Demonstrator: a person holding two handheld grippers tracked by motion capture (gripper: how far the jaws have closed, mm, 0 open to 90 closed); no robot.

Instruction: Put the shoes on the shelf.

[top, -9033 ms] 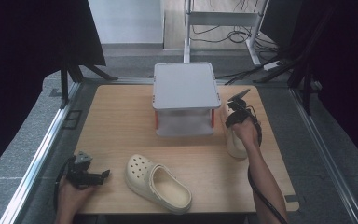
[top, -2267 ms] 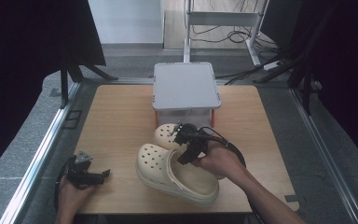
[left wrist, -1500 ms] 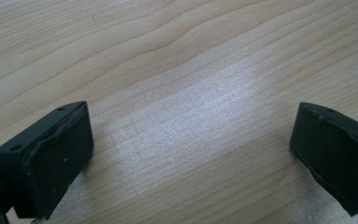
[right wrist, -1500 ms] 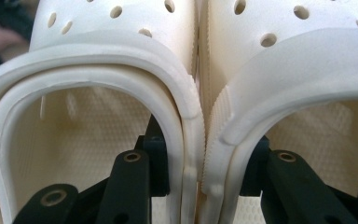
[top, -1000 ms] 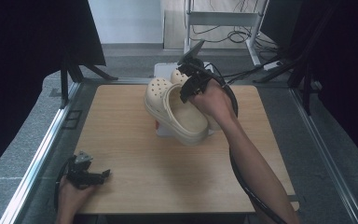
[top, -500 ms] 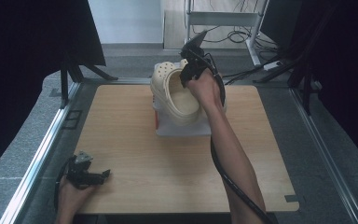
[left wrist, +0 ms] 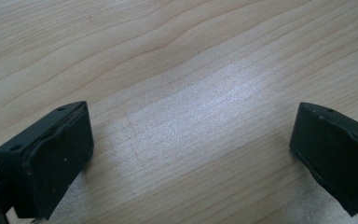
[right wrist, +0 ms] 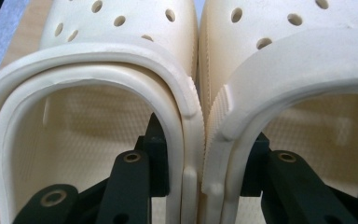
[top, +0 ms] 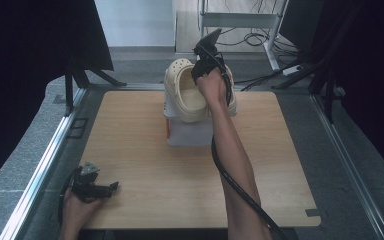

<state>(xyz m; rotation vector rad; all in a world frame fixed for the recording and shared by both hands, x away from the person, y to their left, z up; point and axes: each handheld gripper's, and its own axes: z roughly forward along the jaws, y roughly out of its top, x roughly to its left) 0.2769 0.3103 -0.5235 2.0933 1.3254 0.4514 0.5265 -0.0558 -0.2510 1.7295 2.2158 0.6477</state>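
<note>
Right gripper (top: pixel 206 62) pinching two cream foam clogs (top: pixel 195 95) together, one jaw reaching inside each shoe, adjoining side walls pressed between the pads. Pair held in the air above the grey lidded storage bin (top: pixel 190 132) at the far middle of the wooden table (top: pixel 145 165), toes pointing away and up. Left gripper (top: pixel 97 189) resting near the front left corner, jaws spread over bare wood, nothing between them. Clogs (right wrist: pixel 196 116) likely light, springy and a little grippy, so unlikely to slip but apt to flex and fan apart. Best hold probably where it is now: both inner walls near the heel opening. Not fragile; firm squeeze tolerable.
</note>
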